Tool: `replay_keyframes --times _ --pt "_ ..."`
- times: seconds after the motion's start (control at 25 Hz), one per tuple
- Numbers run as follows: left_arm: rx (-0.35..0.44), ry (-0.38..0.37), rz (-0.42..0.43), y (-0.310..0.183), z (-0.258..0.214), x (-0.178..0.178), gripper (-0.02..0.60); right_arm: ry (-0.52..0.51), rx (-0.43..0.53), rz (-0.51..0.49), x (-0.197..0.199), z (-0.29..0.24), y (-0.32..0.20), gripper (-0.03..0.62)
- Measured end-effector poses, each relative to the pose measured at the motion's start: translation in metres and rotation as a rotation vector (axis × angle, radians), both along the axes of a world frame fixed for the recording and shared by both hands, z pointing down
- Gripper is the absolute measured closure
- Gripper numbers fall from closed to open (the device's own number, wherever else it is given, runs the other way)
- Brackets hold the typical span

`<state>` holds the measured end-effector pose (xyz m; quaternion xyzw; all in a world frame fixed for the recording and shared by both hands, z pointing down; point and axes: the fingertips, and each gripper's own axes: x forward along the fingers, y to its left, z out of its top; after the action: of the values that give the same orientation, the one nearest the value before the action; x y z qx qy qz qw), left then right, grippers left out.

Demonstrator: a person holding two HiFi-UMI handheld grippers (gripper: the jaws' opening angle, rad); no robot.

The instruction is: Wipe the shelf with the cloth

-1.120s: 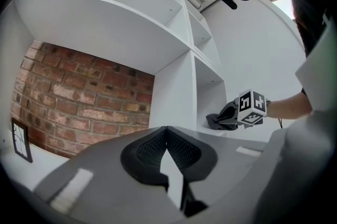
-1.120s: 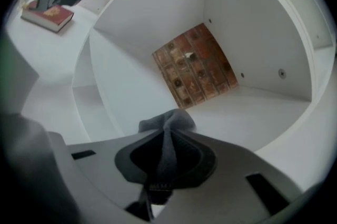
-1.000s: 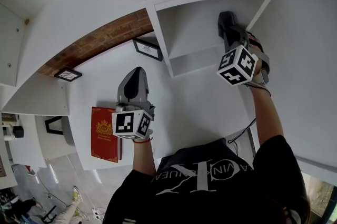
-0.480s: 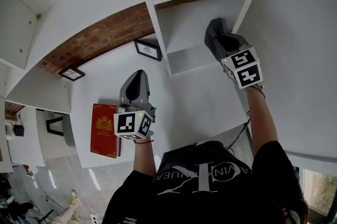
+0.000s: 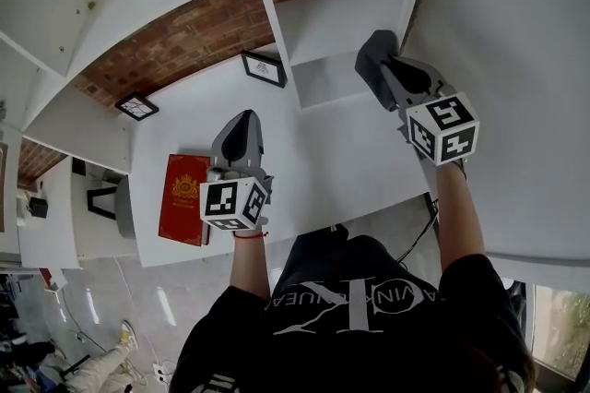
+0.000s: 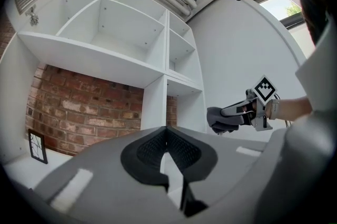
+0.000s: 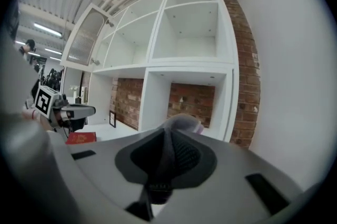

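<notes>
I read "VIN K" on the shirt (image 5: 355, 308). Right tongs (image 5: 387, 73) pinch the cloth (image 5: 371, 59) upper right; left tongs (image 5: 241, 131) are closed and empty above the white surface (image 5: 313, 160), brick wall (image 5: 184, 41) behind.

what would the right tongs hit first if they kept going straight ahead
The right tongs, shut on the cloth, aim into the open cubby; its brick back wall looks first in line, though depth is unclear.

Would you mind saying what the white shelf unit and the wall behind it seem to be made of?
The white shelf unit looks like painted or laminated board: smooth, matte, with small peg holes. The wall behind it is exposed red brick, rough, with pale mortar joints.
</notes>
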<state>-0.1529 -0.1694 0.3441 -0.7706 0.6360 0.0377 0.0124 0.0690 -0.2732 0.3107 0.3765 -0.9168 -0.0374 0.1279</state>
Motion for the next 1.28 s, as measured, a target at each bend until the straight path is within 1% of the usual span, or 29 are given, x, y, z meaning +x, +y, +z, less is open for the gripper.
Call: replay_keyframes --times 0.08,0.28,0.6,0.96,1.28 --pt "-0.002 -0.006 -0.006 0.01 -0.003 0.002 0.571 -0.022 0.003 -0.011 0.002 -0.004 0.014 0.546" --pt "-0.011 -0.014 -0.016 0.036 -0.008 0.007 0.571 -0.038 0.014 -0.023 0.009 -0.009 0.047 0.546" --pt "0.001 -0.023 -0.064 0.077 -0.014 0.001 0.571 -0.061 0.018 -0.033 0.016 -0.007 0.087 0.546" --pt "-0.004 -0.022 -0.152 0.112 -0.017 -0.019 0.571 -0.076 0.011 -0.045 0.014 -0.006 0.109 0.546" --pt "-0.006 -0.028 -0.184 0.125 -0.014 -0.033 0.571 -0.121 -0.006 -0.04 0.011 0.0 0.115 0.546"
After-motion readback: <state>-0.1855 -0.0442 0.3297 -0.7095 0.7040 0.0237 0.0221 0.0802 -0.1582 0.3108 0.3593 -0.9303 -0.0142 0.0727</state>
